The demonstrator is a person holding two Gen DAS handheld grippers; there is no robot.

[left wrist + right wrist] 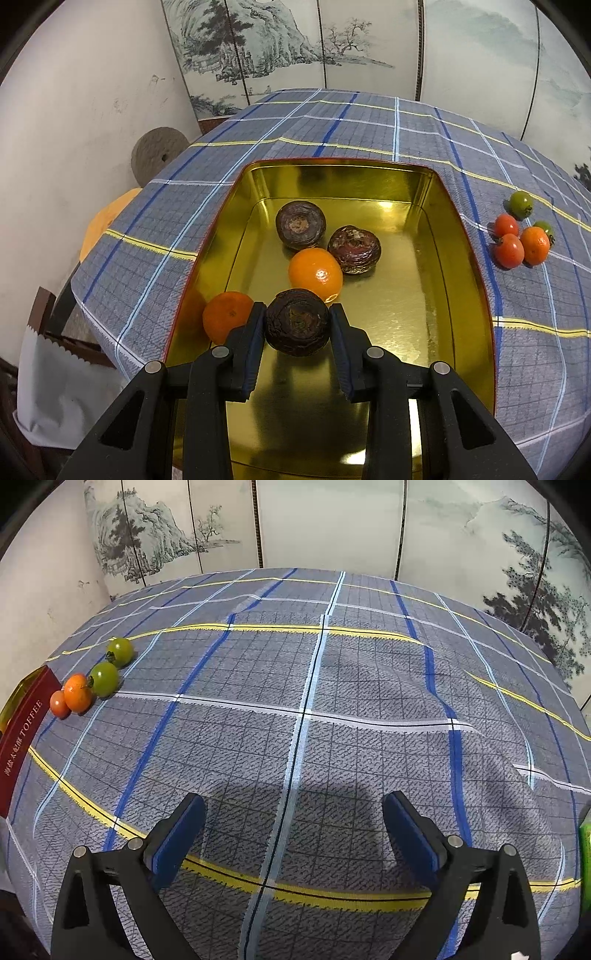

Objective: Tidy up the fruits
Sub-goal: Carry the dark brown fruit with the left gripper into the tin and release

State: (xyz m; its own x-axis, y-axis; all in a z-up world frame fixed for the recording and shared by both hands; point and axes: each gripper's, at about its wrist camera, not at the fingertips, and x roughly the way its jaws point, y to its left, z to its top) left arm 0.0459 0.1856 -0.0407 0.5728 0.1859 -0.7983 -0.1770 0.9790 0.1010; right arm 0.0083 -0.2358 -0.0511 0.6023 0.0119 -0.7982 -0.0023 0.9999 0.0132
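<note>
Plaid cloth (295,709): tin (461,236) holds four fruits; left gripper (297,325) clamps a chestnut (297,322); right gripper (293,834) gapes empty; tomatoes (79,686) remain outside.

wall (74,122): white, scuffed | screen (332,520): ink landscape | tablecloth (369,686): blue plaid

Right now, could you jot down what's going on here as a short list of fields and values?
left claw: shut on dark round fruit, over the tin
right claw: open, holding nothing, over the plaid tablecloth
gold tin: two oranges, two more dark fruits
outside the tin: cluster of small tomatoes, red, orange and green
</note>
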